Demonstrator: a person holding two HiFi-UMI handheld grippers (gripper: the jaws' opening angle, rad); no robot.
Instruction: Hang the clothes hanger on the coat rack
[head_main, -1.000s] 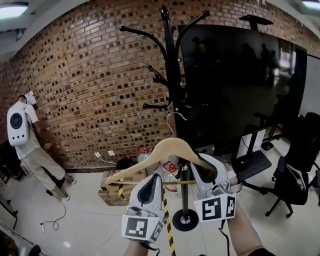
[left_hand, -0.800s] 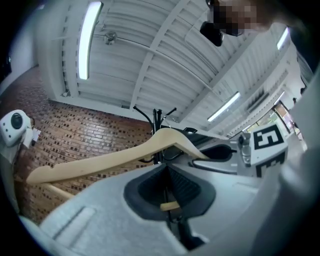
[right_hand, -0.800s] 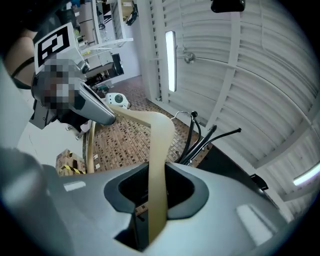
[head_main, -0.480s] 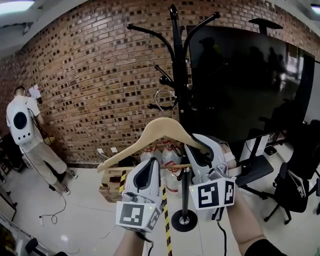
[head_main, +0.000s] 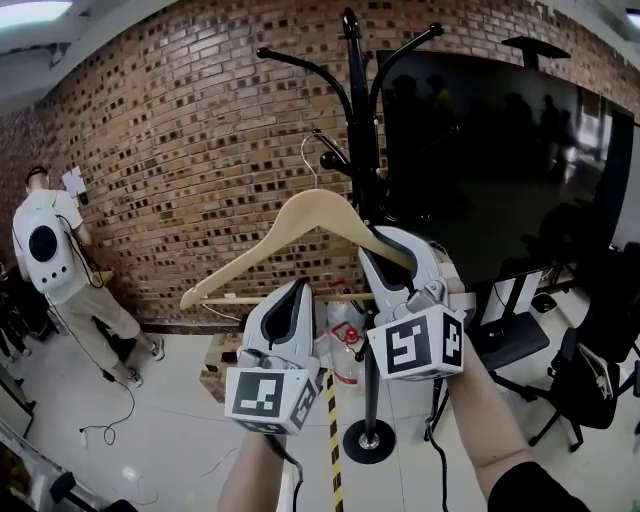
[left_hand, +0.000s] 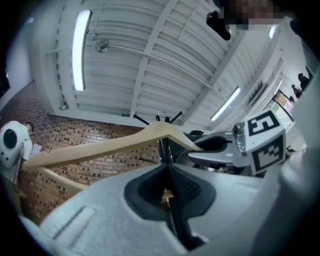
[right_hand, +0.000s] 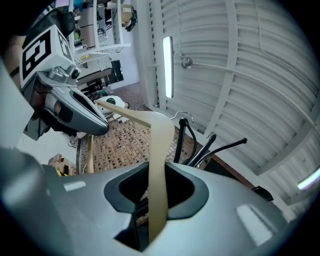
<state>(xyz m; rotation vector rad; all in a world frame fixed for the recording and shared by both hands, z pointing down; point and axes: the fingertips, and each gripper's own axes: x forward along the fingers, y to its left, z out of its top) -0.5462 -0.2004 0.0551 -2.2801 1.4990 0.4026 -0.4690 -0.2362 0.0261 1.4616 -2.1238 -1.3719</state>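
L gripper (head_main: 298, 292) clamps hanger (head_main: 300, 212) bottom bar, R gripper (head_main: 385, 255) clamps its sloped arm, near rack (head_main: 357, 120)

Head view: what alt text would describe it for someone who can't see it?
The left tool and right tool grip a wooden clothes hanger, held up in front of a black coat rack and a brick wall.

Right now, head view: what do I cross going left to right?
person by the brick wall → left gripper → right gripper → office chair. Left out because they overlap these: clothes hanger, coat rack, black screen.
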